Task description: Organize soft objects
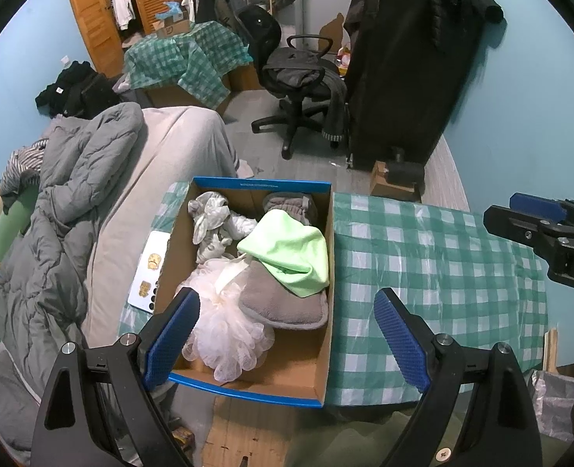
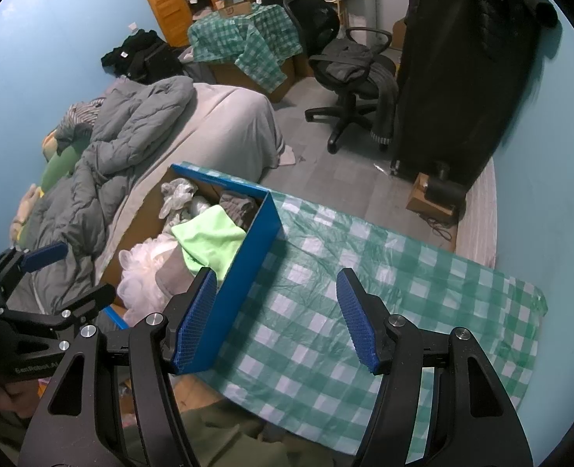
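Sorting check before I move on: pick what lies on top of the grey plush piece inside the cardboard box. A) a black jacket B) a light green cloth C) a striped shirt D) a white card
B: the light green cloth is draped over the far end of the grey plush piece in the cardboard box, beside the white mesh bath pouf.
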A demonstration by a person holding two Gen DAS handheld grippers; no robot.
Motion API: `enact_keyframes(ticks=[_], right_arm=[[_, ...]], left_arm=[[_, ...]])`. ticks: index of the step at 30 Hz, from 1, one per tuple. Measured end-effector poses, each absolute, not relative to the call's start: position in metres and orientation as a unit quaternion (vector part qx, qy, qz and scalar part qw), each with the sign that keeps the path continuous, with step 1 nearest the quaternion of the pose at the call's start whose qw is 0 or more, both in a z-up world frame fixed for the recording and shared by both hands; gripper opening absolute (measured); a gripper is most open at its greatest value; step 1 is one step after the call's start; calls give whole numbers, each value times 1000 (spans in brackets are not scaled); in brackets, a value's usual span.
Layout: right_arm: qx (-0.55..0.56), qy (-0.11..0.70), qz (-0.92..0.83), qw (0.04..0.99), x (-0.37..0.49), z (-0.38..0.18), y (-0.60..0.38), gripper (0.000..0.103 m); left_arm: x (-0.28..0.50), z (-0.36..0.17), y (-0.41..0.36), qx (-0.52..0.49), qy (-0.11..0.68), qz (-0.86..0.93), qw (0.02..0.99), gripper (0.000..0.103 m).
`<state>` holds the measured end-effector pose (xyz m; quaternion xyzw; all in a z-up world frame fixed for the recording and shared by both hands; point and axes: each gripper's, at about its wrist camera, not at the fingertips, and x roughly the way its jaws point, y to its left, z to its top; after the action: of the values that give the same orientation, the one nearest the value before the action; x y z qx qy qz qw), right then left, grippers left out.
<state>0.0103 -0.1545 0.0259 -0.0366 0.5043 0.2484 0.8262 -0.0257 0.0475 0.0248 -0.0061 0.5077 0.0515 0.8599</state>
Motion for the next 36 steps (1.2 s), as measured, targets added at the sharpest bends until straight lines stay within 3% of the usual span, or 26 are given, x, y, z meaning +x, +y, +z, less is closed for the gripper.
enact_keyframes(ticks=[36], right_arm=[[-41,502,256,825,6,32,-145,63]], left_arm=[[-24,27,61,-18,505,78,859,92]])
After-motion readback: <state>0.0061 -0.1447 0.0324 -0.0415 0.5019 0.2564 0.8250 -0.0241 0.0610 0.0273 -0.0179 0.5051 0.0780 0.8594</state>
